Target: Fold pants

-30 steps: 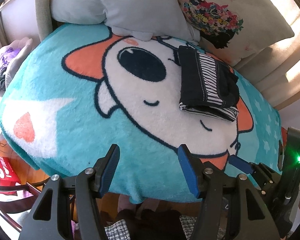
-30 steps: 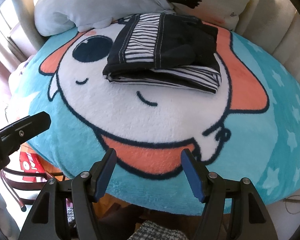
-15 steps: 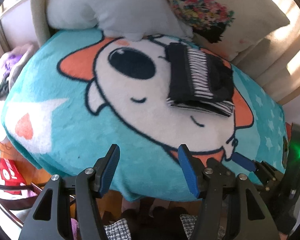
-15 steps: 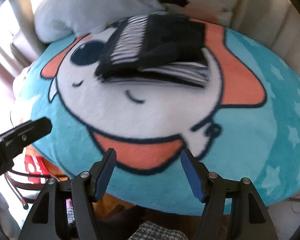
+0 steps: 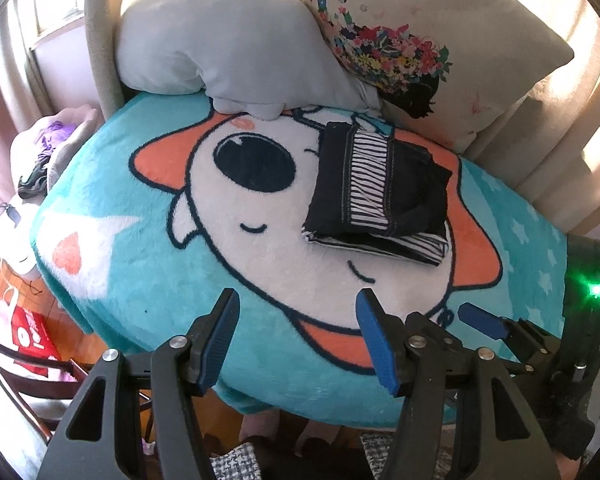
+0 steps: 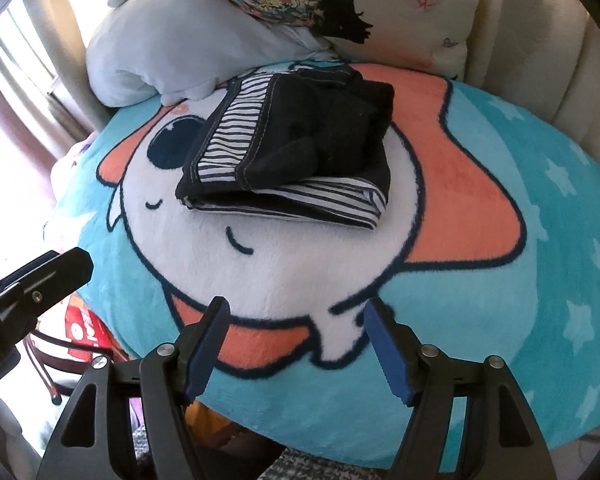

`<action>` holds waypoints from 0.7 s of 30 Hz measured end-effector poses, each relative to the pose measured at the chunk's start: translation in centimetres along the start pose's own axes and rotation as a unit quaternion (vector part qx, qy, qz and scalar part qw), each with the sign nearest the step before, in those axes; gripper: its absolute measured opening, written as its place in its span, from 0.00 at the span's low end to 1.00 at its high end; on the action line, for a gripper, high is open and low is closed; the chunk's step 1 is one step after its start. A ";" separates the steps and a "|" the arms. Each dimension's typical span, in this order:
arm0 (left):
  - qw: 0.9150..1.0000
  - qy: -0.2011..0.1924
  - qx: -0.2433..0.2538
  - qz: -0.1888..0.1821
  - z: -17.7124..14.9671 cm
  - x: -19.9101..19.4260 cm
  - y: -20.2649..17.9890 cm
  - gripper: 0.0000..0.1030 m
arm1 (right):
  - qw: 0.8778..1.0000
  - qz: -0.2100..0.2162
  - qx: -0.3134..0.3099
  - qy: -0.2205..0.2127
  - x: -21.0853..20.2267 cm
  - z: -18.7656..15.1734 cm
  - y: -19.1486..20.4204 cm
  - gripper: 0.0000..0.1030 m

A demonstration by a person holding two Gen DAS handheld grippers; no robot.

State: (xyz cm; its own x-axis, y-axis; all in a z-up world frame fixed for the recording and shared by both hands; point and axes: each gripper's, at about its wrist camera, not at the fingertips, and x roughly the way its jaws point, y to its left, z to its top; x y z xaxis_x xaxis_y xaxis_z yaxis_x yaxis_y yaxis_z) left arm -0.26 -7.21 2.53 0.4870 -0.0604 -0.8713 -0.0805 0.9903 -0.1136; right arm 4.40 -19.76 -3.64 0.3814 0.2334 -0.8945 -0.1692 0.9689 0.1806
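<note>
- No brand or writing can be read: the red-and-white bag (image 5: 32, 336) low to the left of the left tongs (image 5: 296, 340) carries white marks too small to make out.
- The left tongs are held low at the near edge of the cartoon blanket (image 5: 180, 280), pointing over it, blue pads spread wide with nothing between them.
- The right tongs (image 6: 296, 344) sit in the same low pose beside them, spread just as wide and empty; in the left wrist view they (image 5: 484, 320) show at the right with a green light (image 5: 596, 290) lit on the body.
- In the right wrist view one black finger of the left tongs (image 6: 48, 276) reaches in from the left.
- The folded pants (image 5: 376, 188), dark with a black-and-white striped panel, lie ahead of both tongs on the blanket's white cartoon face, well apart from the pads; from the left tongs they lie ahead and to the right.
- Beyond the pants, a grey plush pillow (image 5: 228, 48) and a floral cushion (image 5: 420, 40) lean at the far edge of the blanket.
</note>
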 end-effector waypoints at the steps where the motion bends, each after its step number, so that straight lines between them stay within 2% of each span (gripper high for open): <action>1: 1.000 -0.001 -0.002 0.003 -0.1 -0.1 -0.4 0.58 | 1.000 0.002 -0.002 0.000 -0.1 0.0 -0.3 0.72; 10: 0.999 -0.018 -0.025 0.018 -0.5 -0.6 -2.4 0.58 | 1.000 0.015 -0.024 -0.004 -0.6 0.5 -2.4 0.72; 21: 0.999 -0.023 -0.023 0.021 -0.4 -0.3 -4.8 0.58 | 0.999 0.019 -0.026 -0.006 -0.8 0.8 -4.8 0.72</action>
State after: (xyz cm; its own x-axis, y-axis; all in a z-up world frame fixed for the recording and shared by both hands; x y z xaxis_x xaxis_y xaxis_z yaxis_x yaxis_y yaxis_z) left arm -0.39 -11.99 3.09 0.5223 -0.0124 -0.8527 -0.1403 0.9850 -0.1002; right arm 5.62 -24.47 -3.50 0.3855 0.2713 -0.8819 -0.2305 0.9538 0.1927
